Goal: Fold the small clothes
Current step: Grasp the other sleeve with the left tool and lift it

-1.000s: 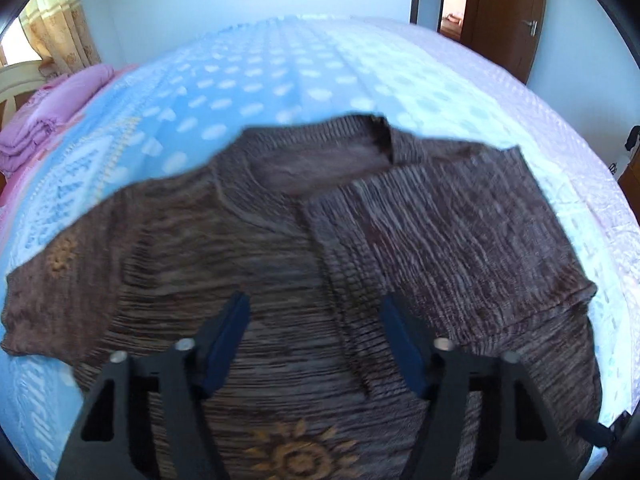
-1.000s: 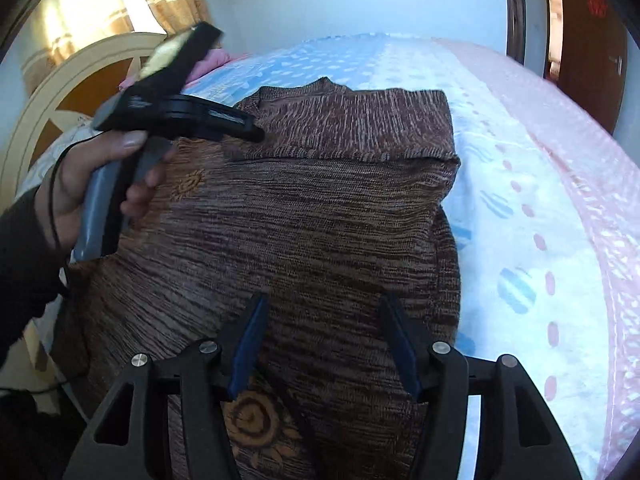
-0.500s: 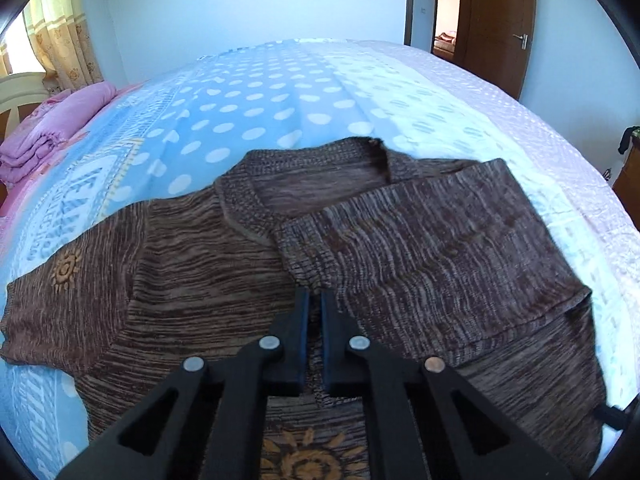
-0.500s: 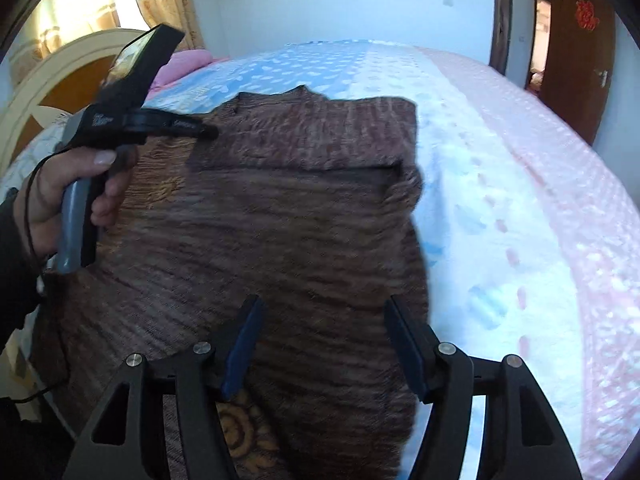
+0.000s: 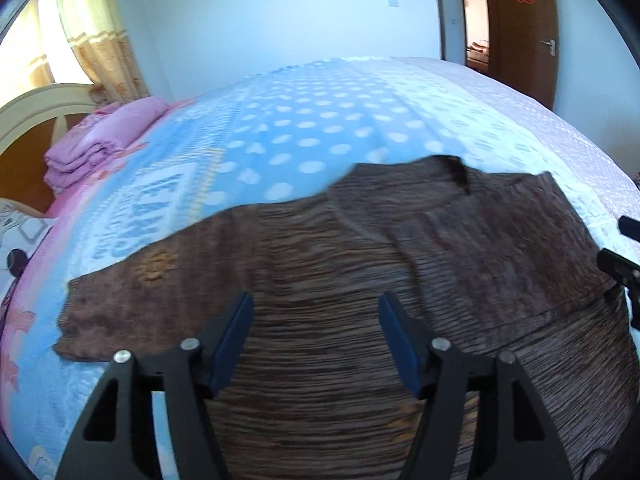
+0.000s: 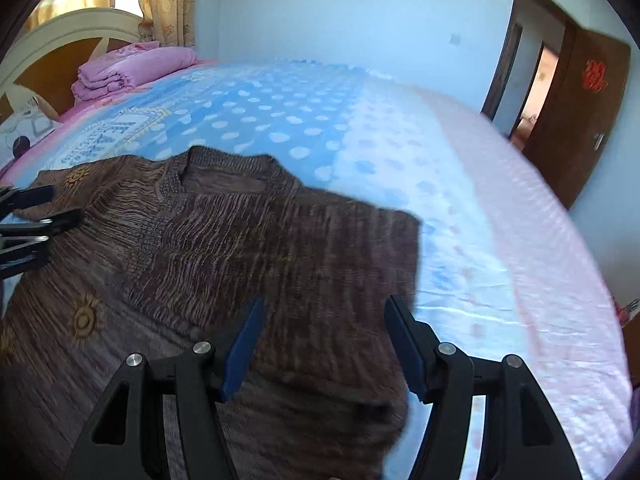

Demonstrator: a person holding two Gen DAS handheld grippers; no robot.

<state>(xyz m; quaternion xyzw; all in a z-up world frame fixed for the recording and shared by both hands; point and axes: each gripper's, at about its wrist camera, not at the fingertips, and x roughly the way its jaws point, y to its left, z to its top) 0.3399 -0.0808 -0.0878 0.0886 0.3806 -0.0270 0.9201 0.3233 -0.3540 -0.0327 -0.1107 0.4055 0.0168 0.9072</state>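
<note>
Two grippers over brown sweater [image 5: 360, 280] mid-frame on dotted bedspread [image 5: 304, 128]: left gripper [image 5: 316, 336] jaws opening, empty; right gripper [image 6: 324, 340] parted, empty. Pink blankets [image 5: 96, 148] upper left, door [image 6: 576, 120] upper right.

Sweater [image 5: 360, 280] hem runs off at six o'clock; motion blur smears its knit and the bed [image 5: 320, 128] dots

Both claws up and empty

Left claw [image 5: 316, 338] is opening, nothing between its jaws; right claw [image 6: 324, 344] hangs parted, gripping nothing, both tilted downward.
</note>
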